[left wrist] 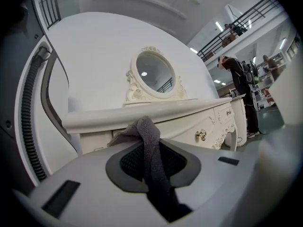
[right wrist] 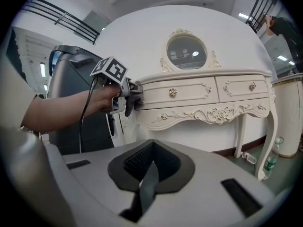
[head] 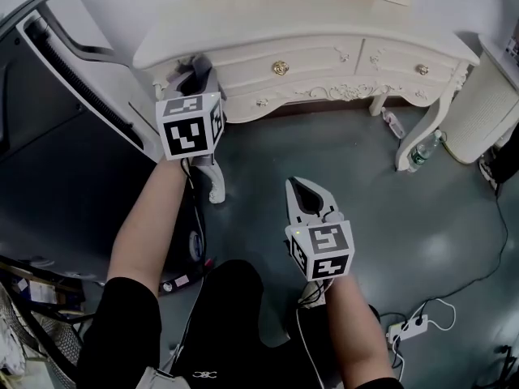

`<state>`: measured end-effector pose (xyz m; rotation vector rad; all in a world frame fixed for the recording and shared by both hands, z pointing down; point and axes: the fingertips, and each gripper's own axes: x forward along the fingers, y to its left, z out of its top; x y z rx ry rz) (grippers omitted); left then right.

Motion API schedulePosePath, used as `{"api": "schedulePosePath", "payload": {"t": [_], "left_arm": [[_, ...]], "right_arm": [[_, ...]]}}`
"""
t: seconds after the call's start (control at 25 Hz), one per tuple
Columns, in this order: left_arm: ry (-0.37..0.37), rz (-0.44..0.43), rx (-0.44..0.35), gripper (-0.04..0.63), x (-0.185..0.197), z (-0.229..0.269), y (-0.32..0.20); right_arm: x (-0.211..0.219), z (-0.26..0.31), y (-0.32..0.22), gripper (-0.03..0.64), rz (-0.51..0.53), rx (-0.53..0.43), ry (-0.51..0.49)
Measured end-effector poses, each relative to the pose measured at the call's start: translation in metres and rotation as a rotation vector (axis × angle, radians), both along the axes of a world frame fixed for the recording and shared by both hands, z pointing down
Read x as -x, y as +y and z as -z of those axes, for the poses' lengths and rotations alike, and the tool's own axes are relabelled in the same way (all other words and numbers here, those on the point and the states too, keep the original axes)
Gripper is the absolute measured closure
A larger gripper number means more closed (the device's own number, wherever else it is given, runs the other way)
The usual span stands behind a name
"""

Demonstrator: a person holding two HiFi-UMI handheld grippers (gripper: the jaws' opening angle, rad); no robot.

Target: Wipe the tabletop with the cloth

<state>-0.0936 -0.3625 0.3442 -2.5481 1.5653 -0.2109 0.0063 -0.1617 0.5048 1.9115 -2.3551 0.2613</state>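
Power strip (head: 409, 324): white, on the grey floor just right of the person's right forearm.
Right gripper (head: 302, 189): held low over the floor in front of the table, well apart from it. Its jaws are pressed together with nothing between them.
Left gripper (right wrist: 131, 98): raised to the table's left front corner, jaws pinching the cloth.
Cloth (left wrist: 152, 150): dark grey with a nubbly, towel-like surface, gathered into a thick rope-like fold. It runs up between the left jaws, humps over their tips and droops off to the left. From the right gripper view it hangs at the table's left corner, level with the front edge. Whether it touches the wood cannot be told.
Table (head: 324, 23): cream dressing table with a curved front, carved trim, two drawers with gold knobs and a bare top.
Machine (head: 65, 136): large, dark grey and white, standing just left of the table.
Bottle (head: 418, 154): on the floor beside the table's right front leg.
Mirror (left wrist: 154, 72): oval, in a carved cream frame, upright at the back of the tabletop.
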Motion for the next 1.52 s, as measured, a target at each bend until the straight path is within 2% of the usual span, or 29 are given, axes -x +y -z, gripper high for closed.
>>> {"api": "schedulePosePath", "payload": {"t": [0.16, 0.32, 0.56, 0.8, 0.96, 1.24, 1.52], "left_arm": [[0.004, -0.040, -0.008, 0.531, -0.018, 0.008, 0.007], [-0.044, -0.135, -0.020, 0.531, -0.062, 0.010, 0.019], [-0.062, -0.204, -0.002, 0.531, -0.119, 0.017, 0.021], [-0.007, -0.245, 0.060, 0.531, -0.174, 0.025, 0.026], [-0.010, -0.283, 0.046, 0.531, -0.217, 0.026, 0.025], [-0.018, -0.349, 0.034, 0.531, -0.289, 0.007, 0.021], [-0.001, -0.399, 0.032, 0.531, -0.337, -0.005, 0.019]], "right_arm": [[-0.008, 0.003, -0.003, 0.609, -0.008, -0.010, -0.012], [-0.030, 0.006, -0.004, 0.609, -0.054, -0.020, -0.053], [-0.063, 0.006, -0.002, 0.609, -0.110, -0.024, -0.086], [-0.102, 0.004, -0.001, 0.609, -0.163, -0.022, -0.151], [-0.123, 0.004, -0.002, 0.609, -0.195, -0.024, -0.211], [-0.160, -0.008, -0.006, 0.609, -0.233, 0.004, -0.228], [-0.190, -0.015, 0.000, 0.609, -0.276, 0.015, -0.236]]}}
